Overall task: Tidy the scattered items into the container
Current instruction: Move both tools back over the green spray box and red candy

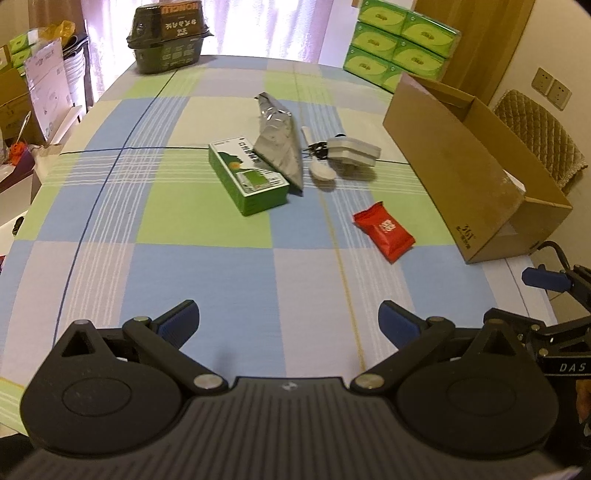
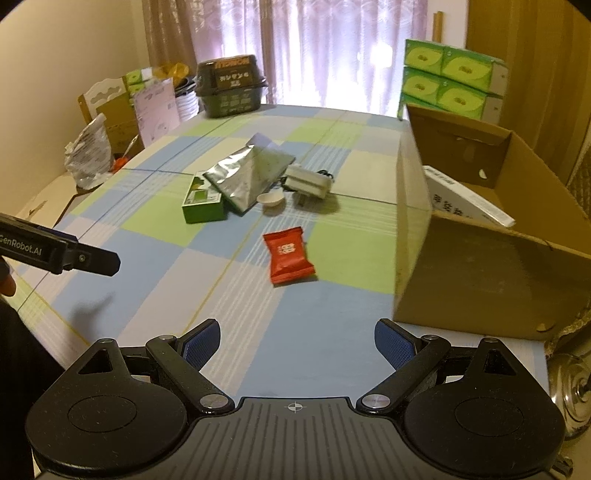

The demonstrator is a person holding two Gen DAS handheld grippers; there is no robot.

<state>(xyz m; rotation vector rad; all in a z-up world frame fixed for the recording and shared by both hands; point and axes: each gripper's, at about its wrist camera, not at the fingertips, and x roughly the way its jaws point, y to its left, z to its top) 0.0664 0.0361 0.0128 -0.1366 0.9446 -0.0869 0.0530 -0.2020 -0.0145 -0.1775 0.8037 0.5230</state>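
On the checked tablecloth lie a green box (image 1: 248, 174) (image 2: 202, 201), a silver foil pouch (image 1: 279, 142) (image 2: 248, 174) leaning on it, a white spoon (image 1: 320, 167) (image 2: 270, 199), a white plug adapter (image 1: 354, 150) (image 2: 307, 181) and a red snack packet (image 1: 384, 231) (image 2: 289, 256). The brown cardboard box (image 1: 454, 173) (image 2: 476, 269) stands open at the right with a white carton (image 2: 465, 201) inside. My left gripper (image 1: 290, 325) is open and empty, well short of the items. My right gripper (image 2: 297, 343) is open and empty too, near the box's front corner.
A dark food container (image 1: 168, 35) (image 2: 231, 86) sits at the table's far edge. Stacked green tissue packs (image 1: 399, 40) (image 2: 448, 79) rise behind the cardboard box. Boxes and bags (image 2: 107, 122) crowd the floor at the left. A padded chair (image 1: 541, 136) stands right of the box.
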